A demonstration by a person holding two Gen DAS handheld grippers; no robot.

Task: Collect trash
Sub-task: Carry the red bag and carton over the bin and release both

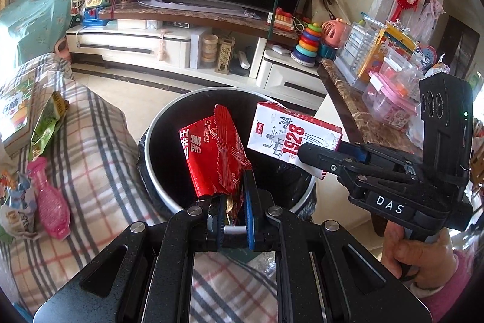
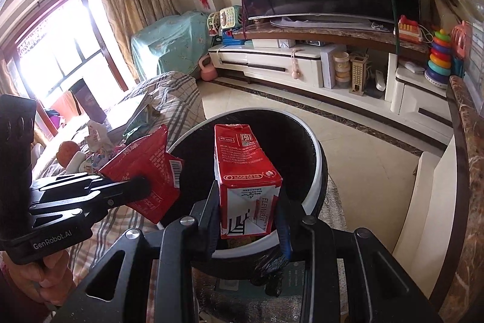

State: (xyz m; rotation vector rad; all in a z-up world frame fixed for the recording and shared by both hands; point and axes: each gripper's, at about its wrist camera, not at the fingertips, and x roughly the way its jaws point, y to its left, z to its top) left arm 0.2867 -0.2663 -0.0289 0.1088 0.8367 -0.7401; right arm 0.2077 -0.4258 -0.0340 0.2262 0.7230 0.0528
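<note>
My left gripper (image 1: pixel 233 202) is shut on a red snack wrapper (image 1: pixel 211 153) and holds it over the round white-rimmed trash bin (image 1: pixel 157 123) lined with a black bag. My right gripper (image 2: pixel 249 214) is shut on a red and white "1928" milk carton (image 2: pixel 245 171) and holds it above the same bin (image 2: pixel 314 147). The carton (image 1: pixel 290 138) and the right gripper (image 1: pixel 329 159) show at the right of the left wrist view. The wrapper (image 2: pixel 145 168) and left gripper (image 2: pixel 133 189) show at the left of the right wrist view.
A plaid-covered sofa (image 1: pixel 99 141) at the left carries a pink bottle (image 1: pixel 50 202), a green wrapper (image 1: pixel 45 123) and crumpled packets (image 1: pixel 15 208). A marble-topped counter (image 1: pixel 357 108) with toys and boxes stands right of the bin. A TV stand (image 1: pixel 157 44) lies beyond.
</note>
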